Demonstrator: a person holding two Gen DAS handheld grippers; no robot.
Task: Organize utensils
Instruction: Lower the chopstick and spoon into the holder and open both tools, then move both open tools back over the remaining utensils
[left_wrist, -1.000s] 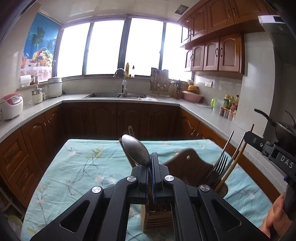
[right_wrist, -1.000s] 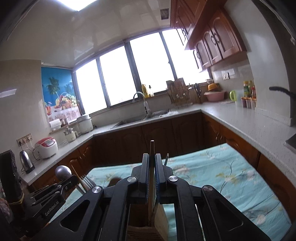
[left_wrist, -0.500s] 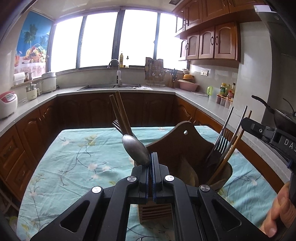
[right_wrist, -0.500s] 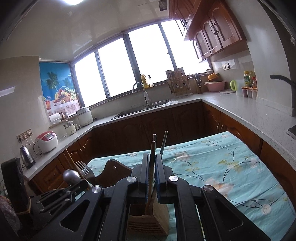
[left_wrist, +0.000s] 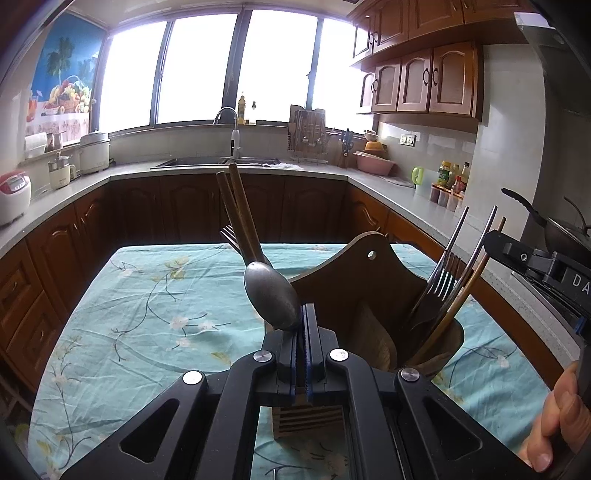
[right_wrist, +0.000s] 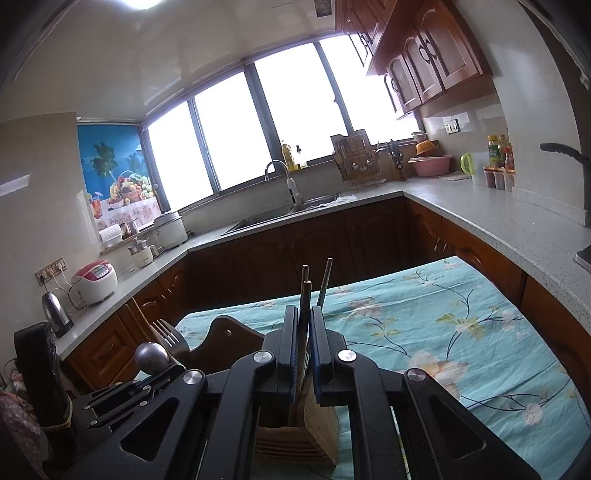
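Note:
A wooden utensil holder (left_wrist: 373, 291) stands on the teal flowered tablecloth (left_wrist: 147, 314). My left gripper (left_wrist: 304, 314) is shut on a metal spoon (left_wrist: 271, 295), bowl up, right above the holder's left compartment, beside chopsticks (left_wrist: 238, 214) and a fork. The right compartment holds forks (left_wrist: 441, 284) and chopsticks. My right gripper (right_wrist: 304, 325) has its jaws slightly apart around a wooden chopstick (right_wrist: 306, 299) standing in the holder (right_wrist: 295, 435); other sticks rise behind it. The left gripper and spoon bowl (right_wrist: 151, 358) show at lower left of the right wrist view.
Dark wood cabinets and a grey countertop (left_wrist: 388, 184) ring the table. A sink and faucet (left_wrist: 231, 136) stand under the windows. A rice cooker (right_wrist: 94, 282), kettle (right_wrist: 55, 314) and condiment bottles (left_wrist: 450, 181) sit on the counter. A pan handle (left_wrist: 524, 203) juts at right.
Both grippers have come down toward the holder, so more of it and the table shows. The spoon has sunk lower. The right jaws have parted slightly around the chopstick.

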